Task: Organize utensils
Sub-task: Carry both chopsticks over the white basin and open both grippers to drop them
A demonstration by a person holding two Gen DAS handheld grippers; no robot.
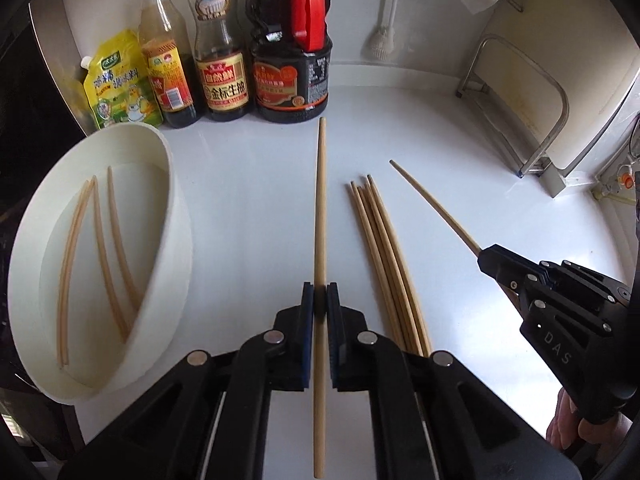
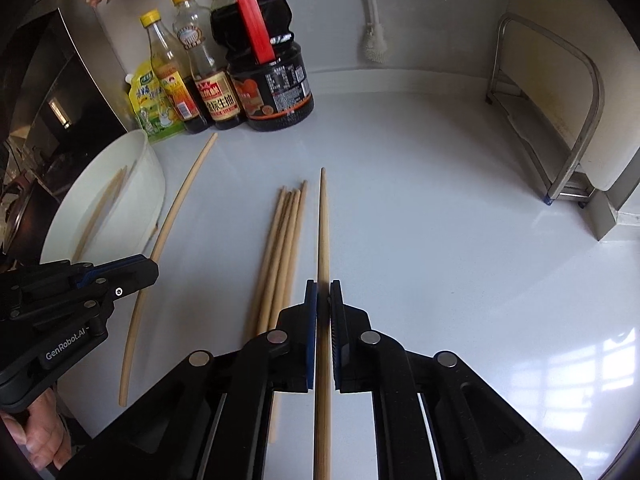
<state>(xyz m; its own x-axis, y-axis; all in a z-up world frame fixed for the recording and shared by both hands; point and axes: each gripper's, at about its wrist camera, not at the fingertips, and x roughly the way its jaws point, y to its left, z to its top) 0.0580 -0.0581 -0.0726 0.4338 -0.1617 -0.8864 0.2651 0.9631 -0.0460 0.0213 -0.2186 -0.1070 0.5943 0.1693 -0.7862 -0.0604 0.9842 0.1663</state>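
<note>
White tabletop (image 2: 420,208) carries the work, backed by a kitchen wall. Each gripper has one chopstick clamped. The left gripper (image 1: 320,300) has its jaws closed on a chopstick (image 1: 320,200) whose long axis runs straight ahead along the fingers, its far end aimed at the sauce bottles (image 1: 224,76) and its near end trailing back under the camera. The right gripper (image 2: 324,296) has its jaws closed likewise on a second chopstick (image 2: 323,224), tapered tip forward, axis in line with the fingers.

Between the two held sticks lies a loose bundle of chopsticks (image 1: 380,248) on the tabletop, roughly parallel to both, tips pointing away. The white container (image 1: 172,216) sits to the left, just beside the left gripper and well apart from the right; three chopsticks (image 1: 100,248) lie inside it lengthwise.

Judgement: the left gripper is the nearer to the container, and its stick is already roughly parallel to those inside, so a sideways carry to the left should need little turning. A metal rack (image 2: 560,128) stands at far right.
</note>
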